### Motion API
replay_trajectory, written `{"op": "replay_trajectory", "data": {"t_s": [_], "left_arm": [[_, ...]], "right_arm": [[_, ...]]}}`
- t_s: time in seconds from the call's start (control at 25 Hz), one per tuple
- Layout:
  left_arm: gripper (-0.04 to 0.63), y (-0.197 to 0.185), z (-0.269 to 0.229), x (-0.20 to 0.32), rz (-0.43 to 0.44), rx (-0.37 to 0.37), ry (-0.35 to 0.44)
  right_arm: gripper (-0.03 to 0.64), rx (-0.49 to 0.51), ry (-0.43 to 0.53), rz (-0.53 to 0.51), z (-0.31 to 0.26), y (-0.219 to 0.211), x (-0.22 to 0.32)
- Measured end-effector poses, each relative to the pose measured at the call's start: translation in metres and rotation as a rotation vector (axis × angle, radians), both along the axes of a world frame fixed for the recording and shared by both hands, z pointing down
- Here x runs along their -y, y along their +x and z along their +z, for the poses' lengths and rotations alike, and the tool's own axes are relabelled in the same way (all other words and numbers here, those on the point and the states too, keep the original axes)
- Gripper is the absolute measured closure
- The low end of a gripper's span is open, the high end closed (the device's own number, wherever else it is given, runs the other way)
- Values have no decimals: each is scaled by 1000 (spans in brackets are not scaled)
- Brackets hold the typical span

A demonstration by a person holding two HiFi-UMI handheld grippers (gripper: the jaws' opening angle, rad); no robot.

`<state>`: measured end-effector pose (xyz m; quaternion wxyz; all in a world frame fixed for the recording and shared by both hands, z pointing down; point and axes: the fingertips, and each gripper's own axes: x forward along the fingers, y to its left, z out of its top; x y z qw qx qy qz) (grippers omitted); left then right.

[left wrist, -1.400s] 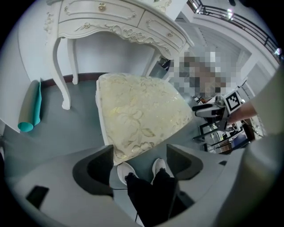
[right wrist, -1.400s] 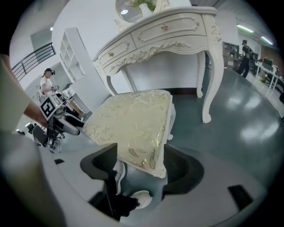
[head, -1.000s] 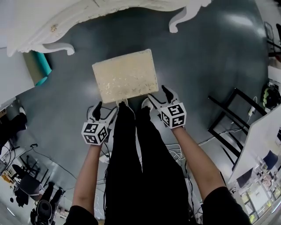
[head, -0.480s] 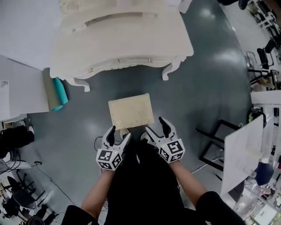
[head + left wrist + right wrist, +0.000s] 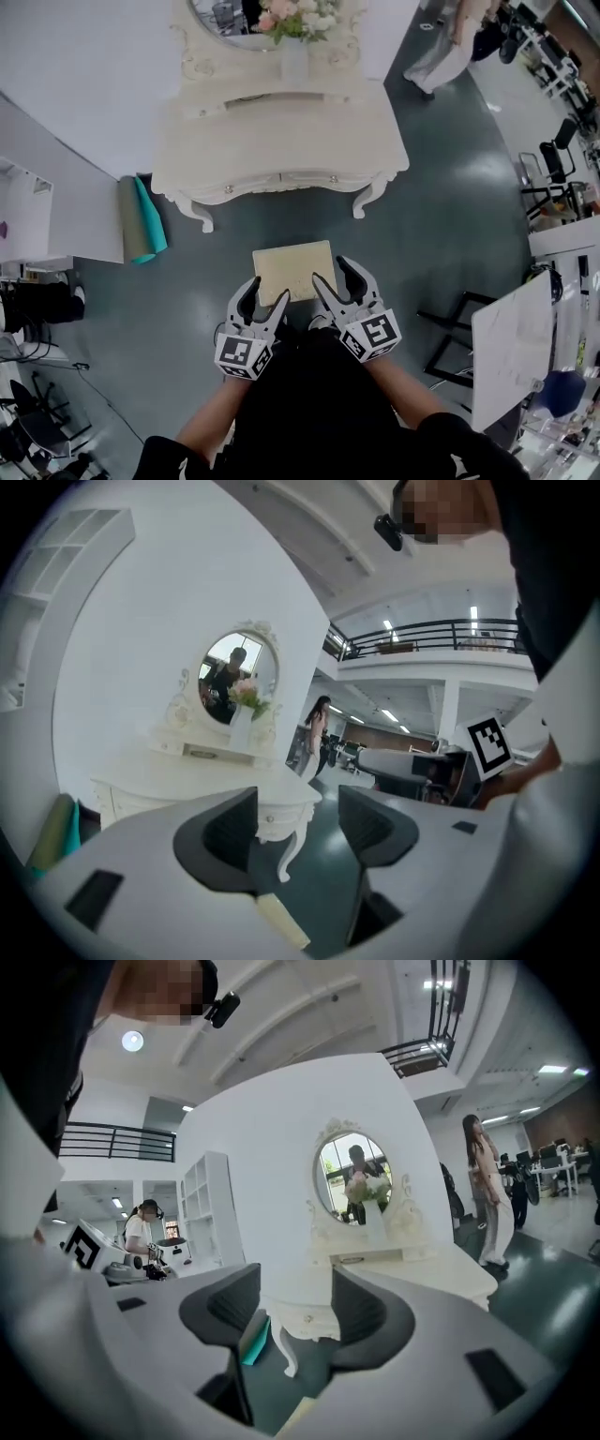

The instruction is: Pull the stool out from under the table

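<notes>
Near the dressing table [image 5: 281, 141], the padded stool [image 5: 292, 270] looks light and soft-topped; grasp its side edges. Left gripper [image 5: 262, 298] and right gripper [image 5: 335, 277]: empty, jaws apart, just narrowing.

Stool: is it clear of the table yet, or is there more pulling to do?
Done: the stool stands on the floor, fully out from under the table, with bare floor between them. In hand: nothing; the left tongs and right tongs hover above its near edge, jaws apart though just narrowed, nothing between them. Left: seemingly nothing, the pull looks finished.
</notes>
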<state>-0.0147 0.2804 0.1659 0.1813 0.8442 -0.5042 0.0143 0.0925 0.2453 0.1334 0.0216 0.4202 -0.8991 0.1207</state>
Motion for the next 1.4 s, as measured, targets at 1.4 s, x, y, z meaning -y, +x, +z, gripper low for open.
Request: {"op": "replay_trajectory", "data": {"t_s": [1.4], "left_arm": [[580,-33,-67,35,30,-11,164]], "right_arm": [[598,-90,252,74,-75,-51,1]]}}
